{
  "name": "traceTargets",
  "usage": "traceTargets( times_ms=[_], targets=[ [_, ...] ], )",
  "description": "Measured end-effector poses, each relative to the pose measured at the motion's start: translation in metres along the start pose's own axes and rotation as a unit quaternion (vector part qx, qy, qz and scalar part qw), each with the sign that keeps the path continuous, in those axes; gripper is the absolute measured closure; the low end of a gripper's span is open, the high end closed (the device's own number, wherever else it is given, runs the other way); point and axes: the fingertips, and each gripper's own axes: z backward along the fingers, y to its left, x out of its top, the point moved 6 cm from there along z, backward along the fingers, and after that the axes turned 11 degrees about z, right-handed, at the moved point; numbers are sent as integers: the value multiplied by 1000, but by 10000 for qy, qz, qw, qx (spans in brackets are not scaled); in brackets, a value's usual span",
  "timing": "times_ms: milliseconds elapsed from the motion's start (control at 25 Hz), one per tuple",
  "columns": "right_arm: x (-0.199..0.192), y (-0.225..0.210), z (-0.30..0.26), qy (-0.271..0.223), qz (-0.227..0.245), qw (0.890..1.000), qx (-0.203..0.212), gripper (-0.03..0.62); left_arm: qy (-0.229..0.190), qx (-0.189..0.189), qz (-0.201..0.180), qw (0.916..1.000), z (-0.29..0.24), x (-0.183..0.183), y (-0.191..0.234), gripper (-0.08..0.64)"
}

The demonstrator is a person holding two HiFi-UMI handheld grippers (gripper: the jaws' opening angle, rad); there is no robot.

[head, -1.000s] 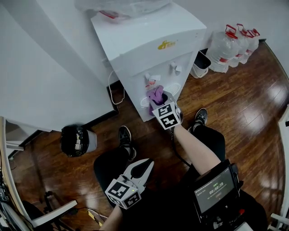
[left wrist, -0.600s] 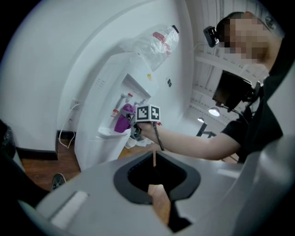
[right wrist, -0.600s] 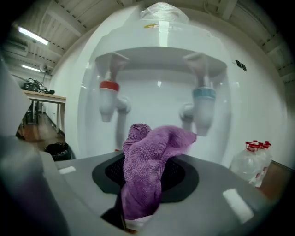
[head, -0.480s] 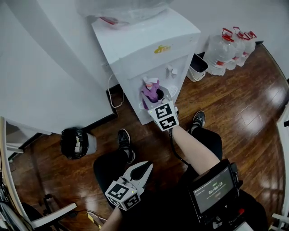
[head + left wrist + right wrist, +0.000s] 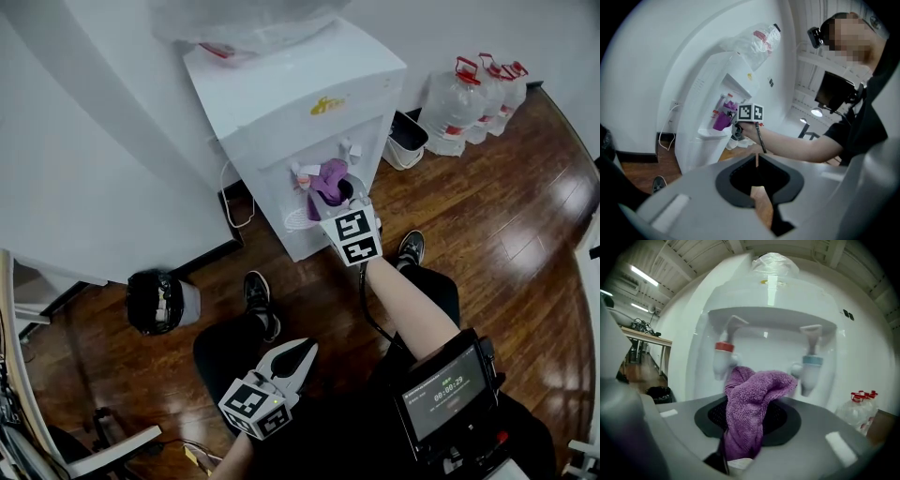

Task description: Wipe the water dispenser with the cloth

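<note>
We're looking steeply down on a dark, glossy wooden floor that catches the ceiling lights. The white water dispenser stands on it, backed against a plain white wall. A crumpled clear plastic bag lies on the dispenser's top. A white cable loops down its side to the skirting.

To the right of the dispenser there's a small white bin. Beyond that, large water bottles with red caps stand in a cluster. A black bin sits on the floor at the left, near the wall, and the person's two dark shoes are planted in front of the dispenser.

The right claw reaches into the dispensing recess. Its jaws have just been closing and are clamped on the purple cloth, which bunches up out of them. In the right gripper view the cloth stands between the red tap and the blue tap, closer to the red one. Whether it touches that tap I cannot tell. The recess wall behind them is smooth, white and glossy.

The left claw hovers low over the person's lap, well apart from the dispenser. Its jaws are together and nothing is between them.
</note>
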Motion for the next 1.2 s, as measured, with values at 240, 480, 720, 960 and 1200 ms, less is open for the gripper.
traceTargets(
  times_ms=[240,480,720,960,1200],
  targets=[
    [-54,-71,9,586,-74,9971,-475,446,70,-77,-47,9999,-6,-1,-5,522],
    [-32,-65,2,429,-250,9975,-504,448,18,-97,-78,9999,-5,-6,-4,522],
    [-5,-8,-8,3,-190,9998,-14,448,102,43,-3,9999,-5,-3,-6,522],
    [35,-26,2,-403,-112,9986,-311,448,105,10,22,9999,-4,-5,-5,522],
    [8,-17,-5,-21,-47,9998,-184,449,112,-60,-33,9999,-5,-7,-7,522]
  ],
)
